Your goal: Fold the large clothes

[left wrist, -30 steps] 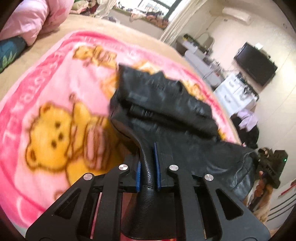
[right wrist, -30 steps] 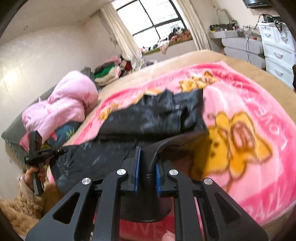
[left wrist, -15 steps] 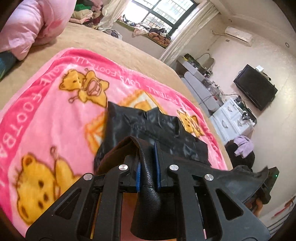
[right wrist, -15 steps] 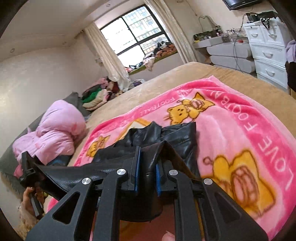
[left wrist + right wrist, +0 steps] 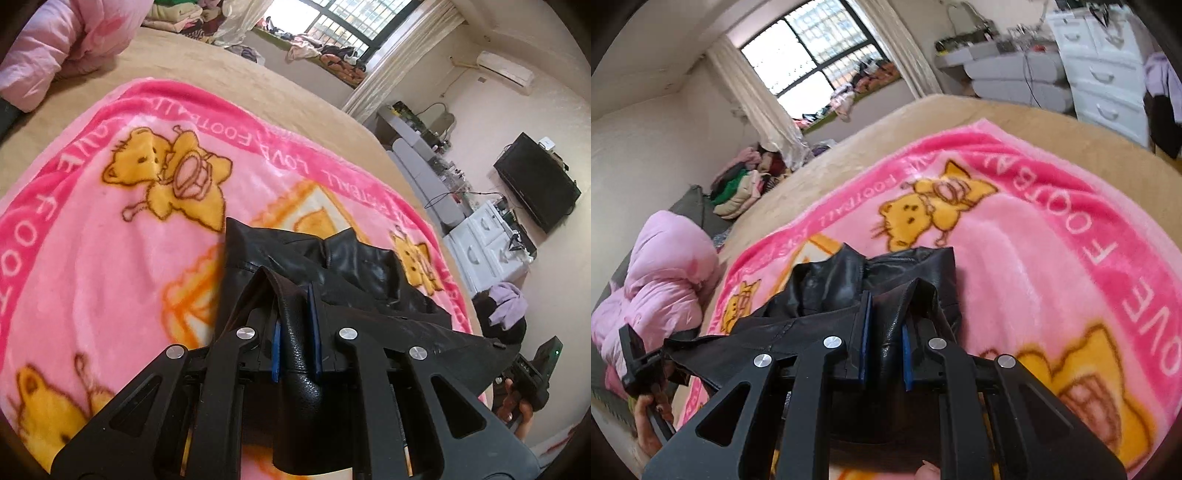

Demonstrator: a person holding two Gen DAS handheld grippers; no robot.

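Left wrist view: the left gripper (image 5: 295, 325) tilts downward over the pink blanket (image 5: 110, 258), its blue pads pinching a fold of the black leather garment (image 5: 332, 266), which stretches ahead and rightward. The right gripper (image 5: 884, 332) tilts likewise, clamping another fold.

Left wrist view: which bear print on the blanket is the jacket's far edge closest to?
The small bear on the right, by the pink border: the black leather jacket nearly reaches it. The big bear with the ball sits clear, upper left.
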